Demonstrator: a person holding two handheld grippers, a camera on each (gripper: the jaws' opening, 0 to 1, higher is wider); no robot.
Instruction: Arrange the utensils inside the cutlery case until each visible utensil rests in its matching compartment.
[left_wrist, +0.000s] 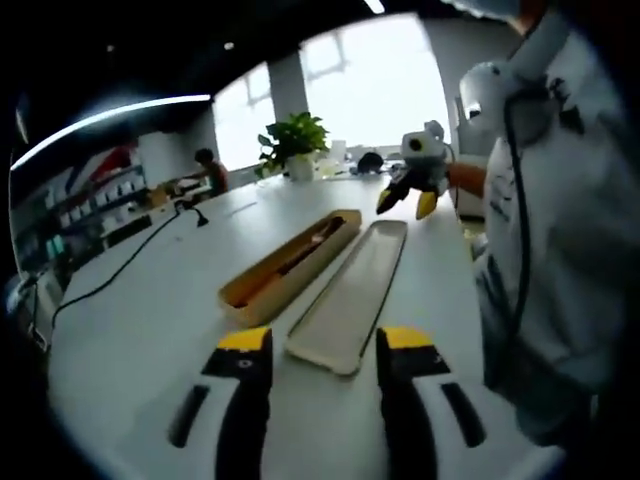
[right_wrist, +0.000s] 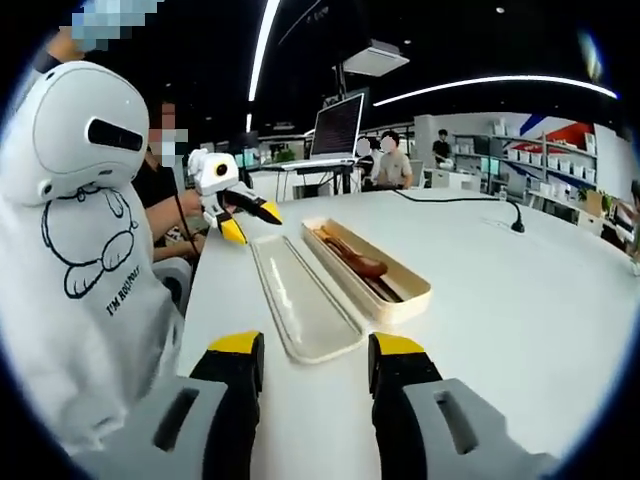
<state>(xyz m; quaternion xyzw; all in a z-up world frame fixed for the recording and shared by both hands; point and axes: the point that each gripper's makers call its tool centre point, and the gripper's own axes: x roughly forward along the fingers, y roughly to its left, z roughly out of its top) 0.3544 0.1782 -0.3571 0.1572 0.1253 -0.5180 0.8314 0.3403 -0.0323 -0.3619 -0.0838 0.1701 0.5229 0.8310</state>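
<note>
Your left gripper (left_wrist: 323, 352) and right gripper (right_wrist: 312, 358) both gape wide, empty. Case (right_wrist: 372, 270) with utensils (right_wrist: 350, 255) sits mid-desk (right_wrist: 520, 310), its lid (right_wrist: 300, 295) alongside, touching.

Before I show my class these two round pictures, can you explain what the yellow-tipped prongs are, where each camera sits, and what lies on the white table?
Nobody built a robot arm here: a person holds a two-jaw tool in each hand, and a camera rides on each. The left gripper and the right gripper both stand open, holding nothing. On the white table lies a long tan cutlery case with dark wooden utensils inside. Its shallow cream lid lies alongside, hollow side up. Each gripper shows in the other's view, beyond the case. A leafy potted plant stands at the table's far end.
</note>
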